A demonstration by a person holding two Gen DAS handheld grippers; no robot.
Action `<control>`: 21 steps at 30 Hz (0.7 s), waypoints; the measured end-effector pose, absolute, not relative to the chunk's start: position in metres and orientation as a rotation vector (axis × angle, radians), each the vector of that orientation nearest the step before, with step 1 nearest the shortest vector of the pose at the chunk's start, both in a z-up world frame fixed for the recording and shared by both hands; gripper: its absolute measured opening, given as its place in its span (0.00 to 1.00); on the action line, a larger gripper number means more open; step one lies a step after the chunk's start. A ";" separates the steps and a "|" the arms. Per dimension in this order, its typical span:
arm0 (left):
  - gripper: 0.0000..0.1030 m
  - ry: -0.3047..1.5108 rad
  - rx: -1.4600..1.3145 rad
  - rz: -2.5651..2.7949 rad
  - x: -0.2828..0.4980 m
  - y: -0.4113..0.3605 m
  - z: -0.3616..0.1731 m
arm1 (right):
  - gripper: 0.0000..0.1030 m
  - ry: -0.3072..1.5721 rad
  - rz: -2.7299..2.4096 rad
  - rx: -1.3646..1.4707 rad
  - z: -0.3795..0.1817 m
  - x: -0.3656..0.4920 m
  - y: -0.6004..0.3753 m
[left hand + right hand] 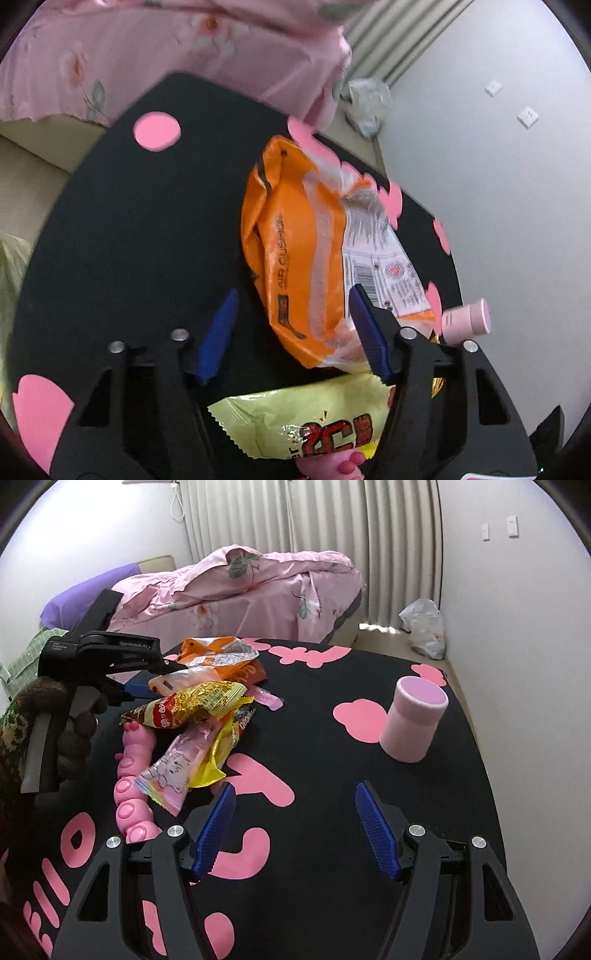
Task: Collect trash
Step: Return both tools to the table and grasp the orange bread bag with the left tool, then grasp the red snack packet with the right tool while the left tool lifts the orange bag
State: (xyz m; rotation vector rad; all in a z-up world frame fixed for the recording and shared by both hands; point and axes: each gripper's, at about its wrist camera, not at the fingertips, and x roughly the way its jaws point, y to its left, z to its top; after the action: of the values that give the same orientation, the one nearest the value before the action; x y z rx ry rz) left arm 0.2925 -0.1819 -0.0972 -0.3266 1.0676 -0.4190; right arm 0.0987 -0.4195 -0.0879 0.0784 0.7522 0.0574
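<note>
An orange air-cushion bag (295, 240) with a white label lies on the black table (129, 240). My left gripper (294, 292) hovers over its near end, open; the right finger (365, 332) overlaps the bag and the left finger (218, 332) stands clear of it. A yellow snack wrapper (295, 424) lies just below. In the right wrist view the same pile shows the orange bag (221, 653), the yellow wrapper (192, 705) and a clear pink zip bag (173, 768). My right gripper (295, 786) is open over bare cloth, with nothing between its fingers.
A pink segmented toy (129, 775) lies beside the pile. A pink cylinder (413, 720) stands at the table's right. A gloved hand (74, 731) holds the left tool. Behind are a bed with a pink quilt (240, 590) and a plastic bag (424, 627) on the floor.
</note>
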 end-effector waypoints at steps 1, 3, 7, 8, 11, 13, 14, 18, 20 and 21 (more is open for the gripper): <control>0.42 1.079 -0.329 -0.436 0.291 -0.182 -0.098 | 0.62 0.750 0.055 0.078 -0.088 0.099 -0.419; 0.23 1.106 -0.359 -0.481 0.286 -0.180 -0.100 | 0.62 0.749 0.051 0.074 -0.090 0.100 -0.417; 0.09 1.041 -0.418 -0.525 0.262 -0.157 -0.083 | 0.62 0.757 0.053 0.059 -0.092 0.101 -0.410; 0.08 1.010 -0.414 -0.529 0.253 -0.149 -0.075 | 0.62 0.754 0.053 0.054 -0.091 0.100 -0.409; 0.07 0.966 -0.367 -0.528 0.230 -0.130 -0.057 | 0.62 0.759 0.045 0.041 -0.089 0.100 -0.404; 0.07 0.983 -0.350 -0.524 0.215 -0.113 -0.053 | 0.62 0.757 0.051 0.039 -0.087 0.101 -0.400; 0.07 0.990 -0.355 -0.523 0.211 -0.107 -0.052 | 0.62 0.753 0.056 0.041 -0.084 0.101 -0.397; 0.07 0.976 -0.346 -0.485 0.190 -0.080 -0.049 | 0.62 0.723 0.106 0.035 -0.070 0.111 -0.390; 0.13 0.946 -0.318 -0.490 0.184 -0.078 -0.047 | 0.62 0.709 0.117 -0.002 -0.064 0.125 -0.385; 0.19 0.934 -0.314 -0.509 0.183 -0.078 -0.046 | 0.62 0.704 0.120 -0.019 -0.063 0.135 -0.384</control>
State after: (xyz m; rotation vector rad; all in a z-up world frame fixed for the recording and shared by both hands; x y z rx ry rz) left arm 0.1830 -0.0784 -0.0463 -0.3140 0.9343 -0.5090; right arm 0.1351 -0.3838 -0.0629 -0.0190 0.7042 0.1195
